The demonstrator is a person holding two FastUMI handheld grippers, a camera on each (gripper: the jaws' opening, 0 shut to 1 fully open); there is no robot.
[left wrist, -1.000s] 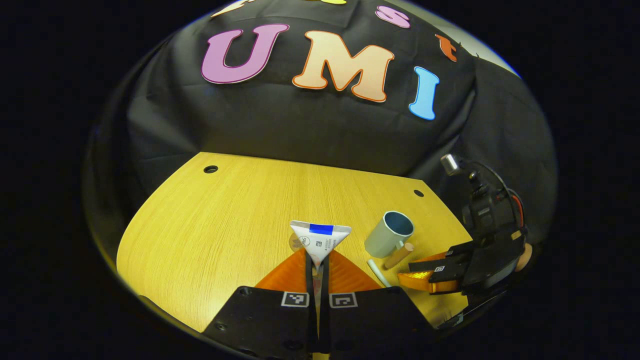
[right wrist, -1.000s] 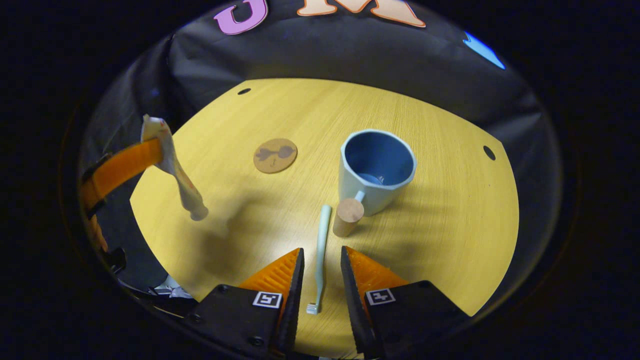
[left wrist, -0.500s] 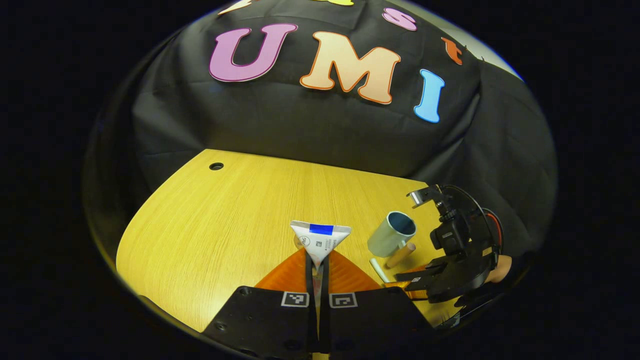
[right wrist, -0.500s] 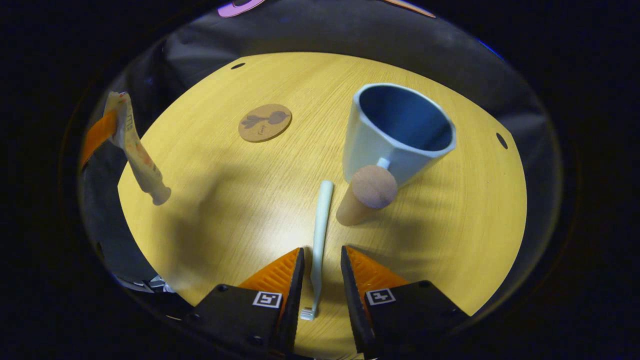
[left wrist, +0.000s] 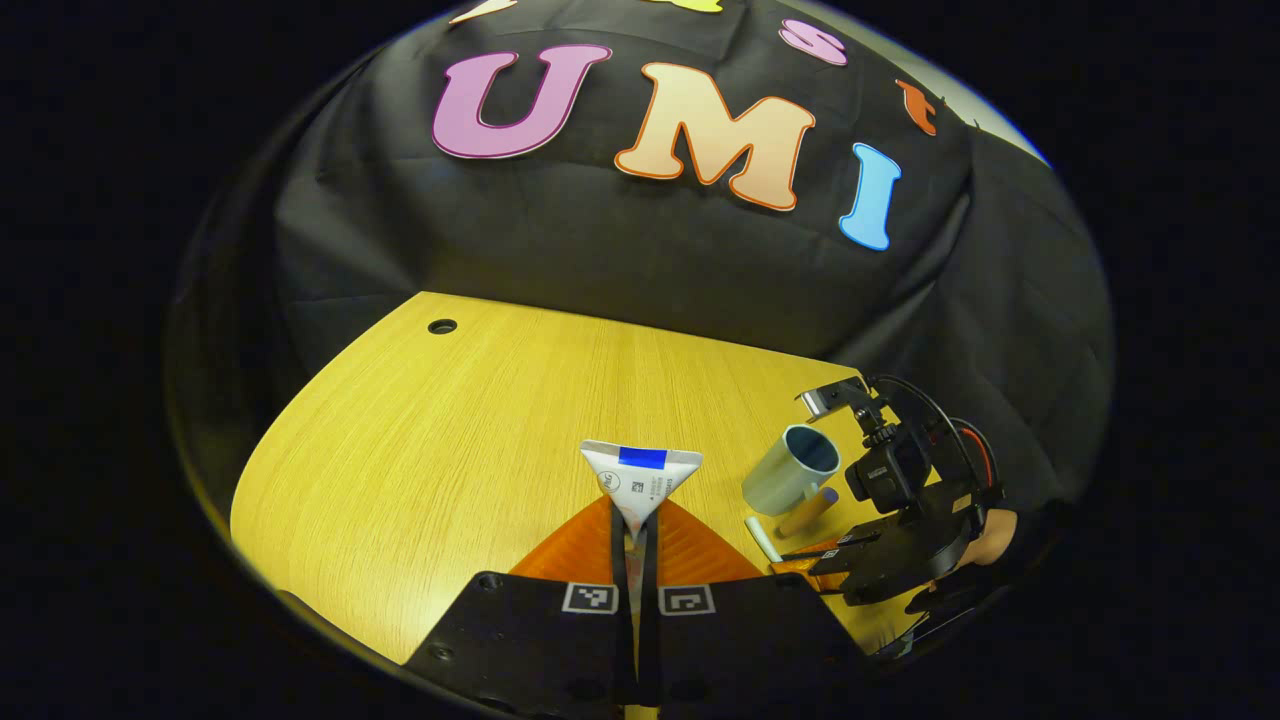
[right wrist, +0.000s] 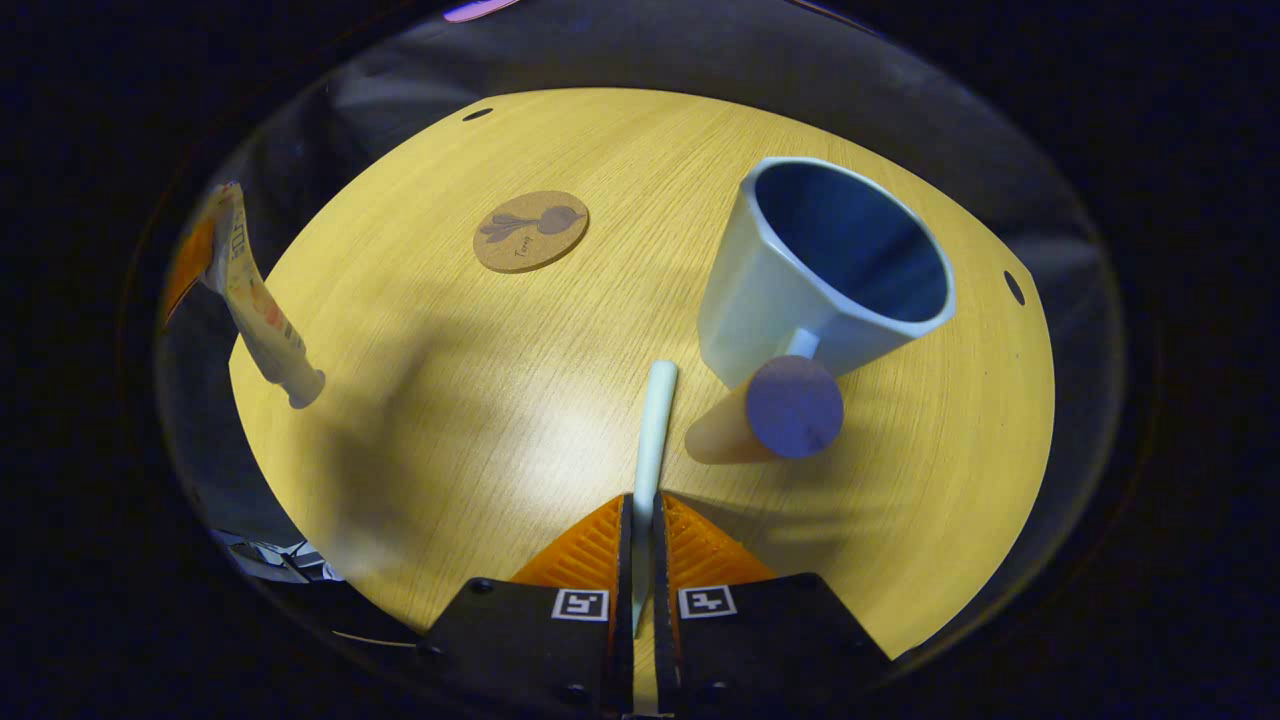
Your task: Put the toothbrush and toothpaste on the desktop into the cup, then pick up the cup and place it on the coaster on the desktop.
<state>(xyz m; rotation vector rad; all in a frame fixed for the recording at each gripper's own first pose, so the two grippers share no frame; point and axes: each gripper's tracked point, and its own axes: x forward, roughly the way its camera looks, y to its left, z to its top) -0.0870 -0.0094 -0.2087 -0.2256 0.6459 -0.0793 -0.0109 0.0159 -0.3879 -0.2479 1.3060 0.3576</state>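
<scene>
Wooden desk (right wrist: 420, 330): right gripper (right wrist: 643, 520) closed on the toothbrush (right wrist: 655, 420), which lies just beside the cup (right wrist: 790, 290). Left gripper (left wrist: 636, 520) clamps the toothpaste (left wrist: 640, 480) by its flat end above the desk. Coaster (right wrist: 530, 230) lies apart from the cup.

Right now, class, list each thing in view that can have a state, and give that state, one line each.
Toothpaste: off the desk, clamped in the left gripper.
Toothbrush: flat on the desk, pinched by the right gripper.
Cup: upright, empty, on the desk.
Coaster: flat, bare.
</scene>
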